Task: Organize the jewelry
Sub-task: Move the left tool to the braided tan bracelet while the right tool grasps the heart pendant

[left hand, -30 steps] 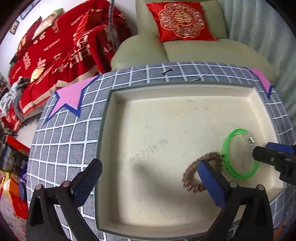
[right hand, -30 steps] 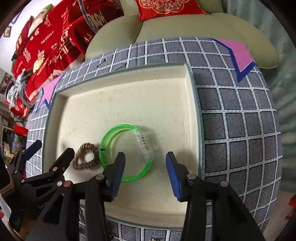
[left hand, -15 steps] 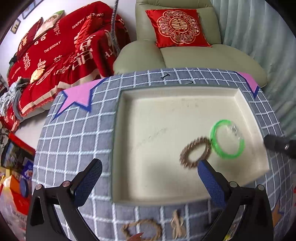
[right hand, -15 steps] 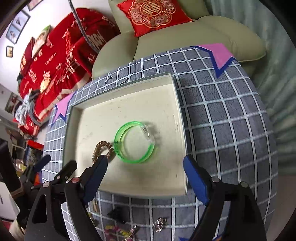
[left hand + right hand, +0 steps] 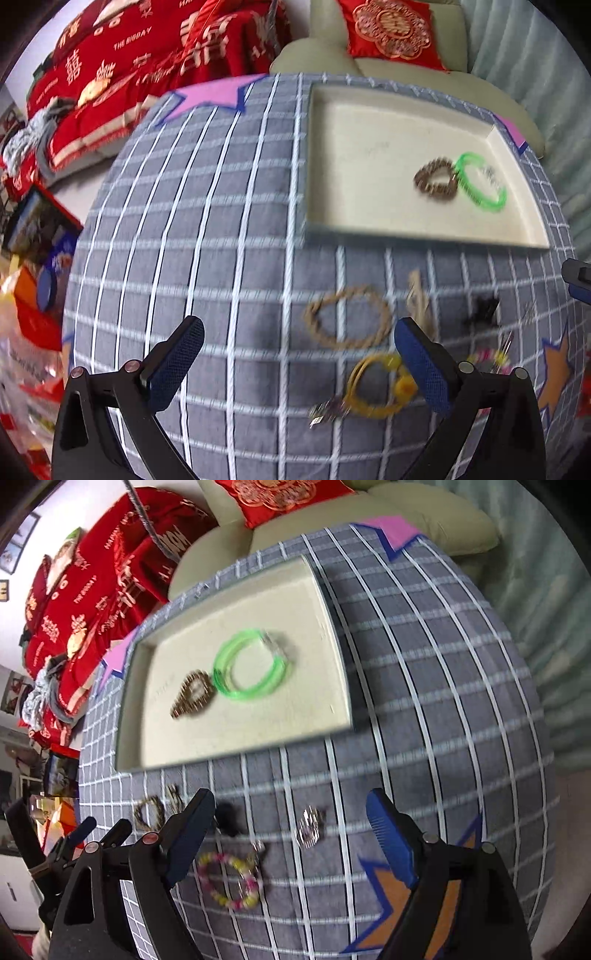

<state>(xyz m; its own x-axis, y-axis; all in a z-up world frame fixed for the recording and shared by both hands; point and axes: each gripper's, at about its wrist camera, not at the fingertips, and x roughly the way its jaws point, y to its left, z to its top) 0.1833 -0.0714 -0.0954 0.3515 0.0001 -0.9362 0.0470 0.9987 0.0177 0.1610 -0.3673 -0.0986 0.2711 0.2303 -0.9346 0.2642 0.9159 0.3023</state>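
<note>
My cream tray (image 5: 332, 686) sits toward the table's far edge, already holding the green bangle (image 5: 251, 664) touching the brown beaded bracelet (image 5: 194, 698). Loose pieces lie on the checked cloth by the near edge. The right gripper (image 5: 291, 843), whose jaws have just been opening, stands wide and empty, with the silver ring (image 5: 309, 827) lying between its fingers; the pink-yellow beaded bracelet (image 5: 231, 880) lies lower left. My left gripper (image 5: 299, 363) is also wide apart, with the rope bracelet (image 5: 347, 317) just ahead.

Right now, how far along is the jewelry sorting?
Done: the green bangle and the brown beaded bracelet lie in the cream tray. In hand: nothing; the left hand-held gripper and the right hand-held gripper are both open and empty. Left on the checked cloth: the rope bracelet, yellow ring bracelet, pink-yellow bead bracelet, black piece, silver piece.
</note>
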